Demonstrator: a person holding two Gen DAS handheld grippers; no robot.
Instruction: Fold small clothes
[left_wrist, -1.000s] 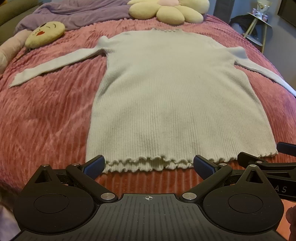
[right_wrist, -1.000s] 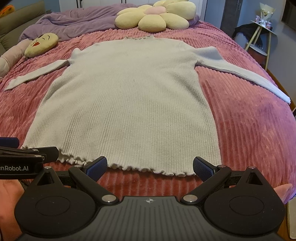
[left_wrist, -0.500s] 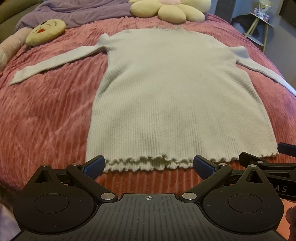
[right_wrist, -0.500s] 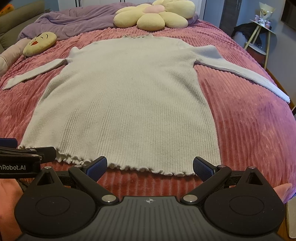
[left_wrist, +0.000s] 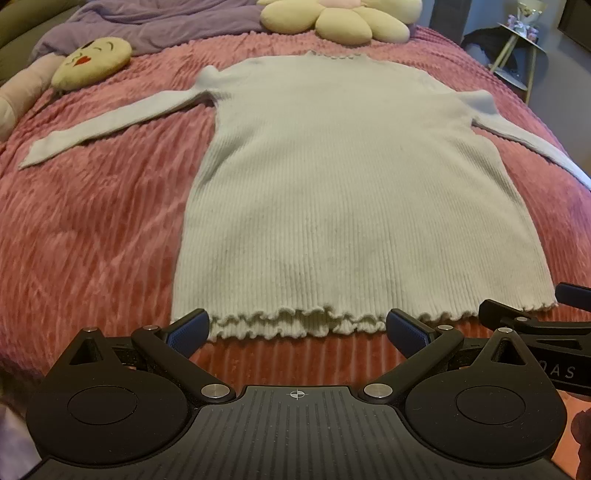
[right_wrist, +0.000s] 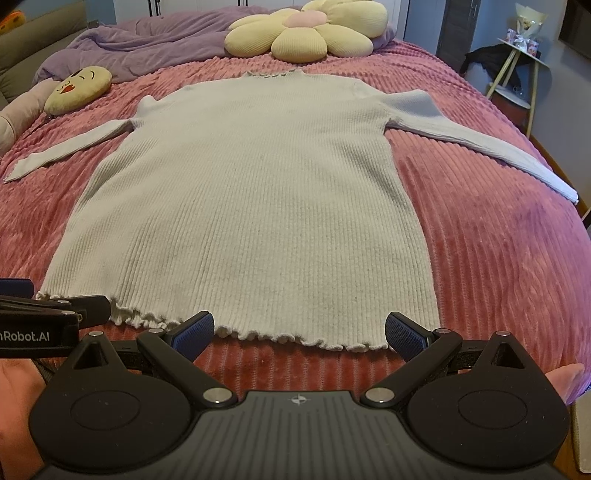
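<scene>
A cream ribbed sweater lies flat on the pink bedspread, sleeves spread, frilled hem nearest me; it also shows in the right wrist view. My left gripper is open at the hem's left half, its fingers just short of the frill. My right gripper is open at the hem's right half. Each gripper shows at the edge of the other's view: the right one, the left one.
A flower cushion, a purple blanket and a yellow face cushion lie at the head of the bed. A small side table stands beyond the bed's right edge.
Both grippers have risen or tilted slightly, so the sweater sits lower in view. The sweater has not moved and the jaws stay open.
</scene>
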